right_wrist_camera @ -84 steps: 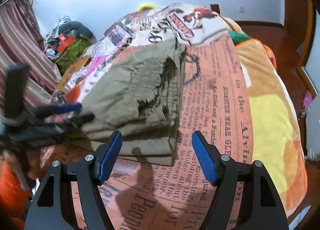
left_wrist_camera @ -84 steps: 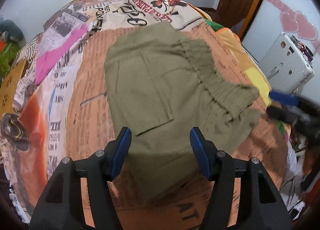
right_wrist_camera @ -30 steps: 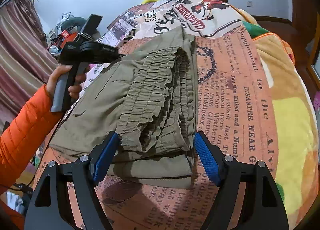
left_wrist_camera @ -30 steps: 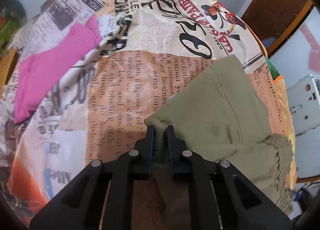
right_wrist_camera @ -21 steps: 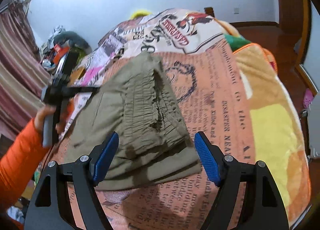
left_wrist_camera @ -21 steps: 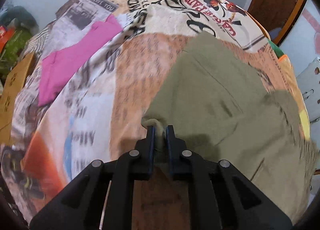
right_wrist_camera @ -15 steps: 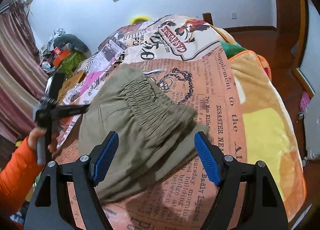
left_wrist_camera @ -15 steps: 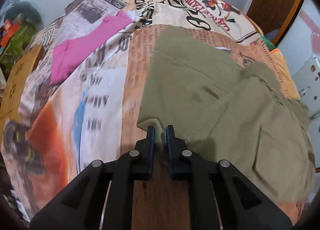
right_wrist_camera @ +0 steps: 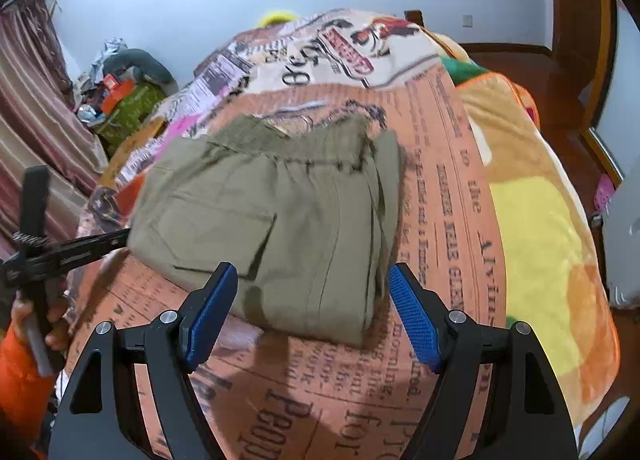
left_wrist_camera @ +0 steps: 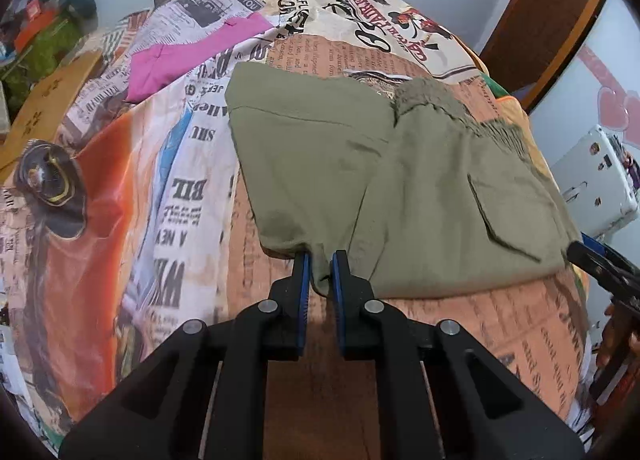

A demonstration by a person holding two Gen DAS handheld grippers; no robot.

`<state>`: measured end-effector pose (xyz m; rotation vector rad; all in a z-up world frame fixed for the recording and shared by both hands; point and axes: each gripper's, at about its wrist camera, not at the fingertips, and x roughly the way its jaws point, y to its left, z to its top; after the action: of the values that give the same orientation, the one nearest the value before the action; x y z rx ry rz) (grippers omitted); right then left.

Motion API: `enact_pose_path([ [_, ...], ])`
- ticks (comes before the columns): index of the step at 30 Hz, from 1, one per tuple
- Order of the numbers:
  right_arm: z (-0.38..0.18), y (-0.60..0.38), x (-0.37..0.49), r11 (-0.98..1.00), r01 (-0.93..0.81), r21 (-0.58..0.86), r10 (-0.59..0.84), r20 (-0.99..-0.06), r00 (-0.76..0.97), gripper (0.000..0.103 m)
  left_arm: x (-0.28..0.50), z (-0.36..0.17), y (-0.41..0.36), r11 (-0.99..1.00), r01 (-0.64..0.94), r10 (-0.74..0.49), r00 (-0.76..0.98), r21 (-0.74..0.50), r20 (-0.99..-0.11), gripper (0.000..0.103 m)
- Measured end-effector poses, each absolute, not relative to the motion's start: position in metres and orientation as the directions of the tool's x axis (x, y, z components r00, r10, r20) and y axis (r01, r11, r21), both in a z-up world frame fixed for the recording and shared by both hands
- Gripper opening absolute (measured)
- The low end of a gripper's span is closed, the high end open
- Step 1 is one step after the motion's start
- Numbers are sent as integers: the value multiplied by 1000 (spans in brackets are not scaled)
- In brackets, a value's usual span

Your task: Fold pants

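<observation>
The pants [left_wrist_camera: 420,188] are being shown as an olive-green folded bundle lying on the bed [left_wrist_camera: 132,220], which is being covered by a newspaper-print blanket in orange, white and cream.

1. Left tool [left_wrist_camera: 319,272]: its two blue-padded fingers are being pressed together on a small tuck of fabric at the near edge of the pants. From this pinch point, one flat panel is being spread toward the far left, and a second layer is being laid across toward the right.
2. Pants surface: a flapped cargo pocket [left_wrist_camera: 508,216] is being displayed on the right layer, and the gathered elastic waistband [left_wrist_camera: 472,116] is being shown along the far right edge.
3. Right tool [right_wrist_camera: 312,312]: its fingers are being held spread wide apart, just above the near end of the pants [right_wrist_camera: 280,220], with no fabric being touched. In this view the bundle is slightly blurred, so the exact number of layers cannot be told with confidence.
4. The left tool [right_wrist_camera: 80,248] is being seen in the right wrist view at the left edge of the pants.

A pink cloth [left_wrist_camera: 192,52] is being left lying on the bed, well apart from the pants.
</observation>
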<state>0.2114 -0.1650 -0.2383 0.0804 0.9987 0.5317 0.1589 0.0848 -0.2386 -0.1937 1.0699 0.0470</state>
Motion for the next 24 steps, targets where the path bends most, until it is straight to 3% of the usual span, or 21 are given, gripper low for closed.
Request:
enact_pose_path([
  [3,-248,-166,210,879,-380,287,440,-795,417,74,153,-239,90,982,-151,-27,490,-115,-871,17],
  [7,-252,-169,210,879,-379,288,440,-795,417,74,142,-242,102,974,-191,-12,486,-120,-874,18],
  [11,-252,-170,209,881,-386,275,434,-795,424,74,132,-245,110,972,-229,66,471,-49,-880,18],
  [18,-242,-169,207,877,-401,265,439,-781,444,74,132,-228,125,970,-228,32,471,-87,-882,18],
  [24,-219,-164,216,857,-435,277,481,-732,482,68,157,-187,95,989,-110,-23,561,-101,-828,18],
])
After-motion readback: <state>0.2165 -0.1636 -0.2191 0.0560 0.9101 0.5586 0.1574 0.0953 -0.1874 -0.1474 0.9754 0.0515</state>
